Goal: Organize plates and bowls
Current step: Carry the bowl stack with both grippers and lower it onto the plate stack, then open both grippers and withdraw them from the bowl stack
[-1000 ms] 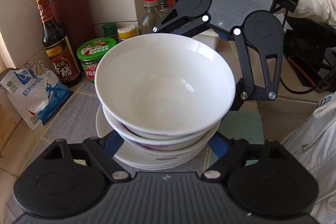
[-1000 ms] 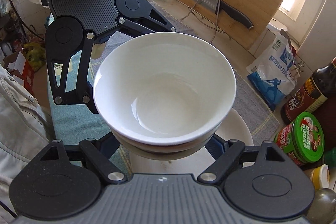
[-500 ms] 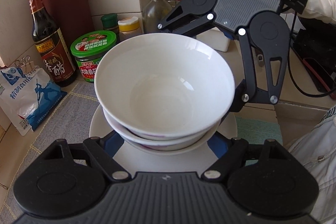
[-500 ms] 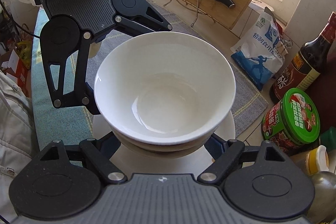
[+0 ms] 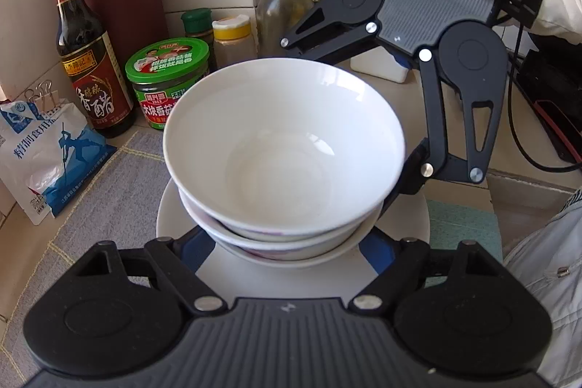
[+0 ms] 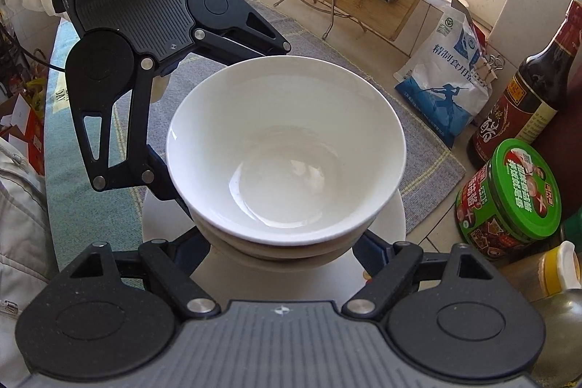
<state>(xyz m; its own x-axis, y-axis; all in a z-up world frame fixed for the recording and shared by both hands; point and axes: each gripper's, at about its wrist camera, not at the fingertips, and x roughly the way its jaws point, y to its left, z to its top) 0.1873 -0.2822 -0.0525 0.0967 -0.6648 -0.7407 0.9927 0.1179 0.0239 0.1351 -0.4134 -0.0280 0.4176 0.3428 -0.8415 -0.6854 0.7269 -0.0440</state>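
- You are working over a cluttered table (image 5: 32,264), with a grey woven mat (image 6: 429,148) spread under the stack you are handling.
- You are keeping a white plate (image 5: 411,217) at the bottom of the stack; whether it is resting on the mat or hanging just above it cannot be told from these views.
- You are carrying two nested bowls: the top bowl (image 5: 283,148) is sitting inside the lower bowl (image 5: 291,248), and both are centred over the plate.
- You are bracketing the stack with both tools from opposite sides. The left gripper (image 5: 287,242) is showing blue fingers (image 5: 194,251) spread around the lower bowl, and the right gripper (image 6: 282,251) is doing the same with its fingers (image 6: 369,251); whether the pads are pressing on the bowl cannot be told, since the bowls hide the contact.
- You are risking a tilt if one side lets go before the other, because the top bowl is only nested and could slide off.
- You are also working close to the green-lidded jar (image 5: 167,79) and the vinegar bottle (image 5: 87,60), so a sideways swing of the fingers could knock them.
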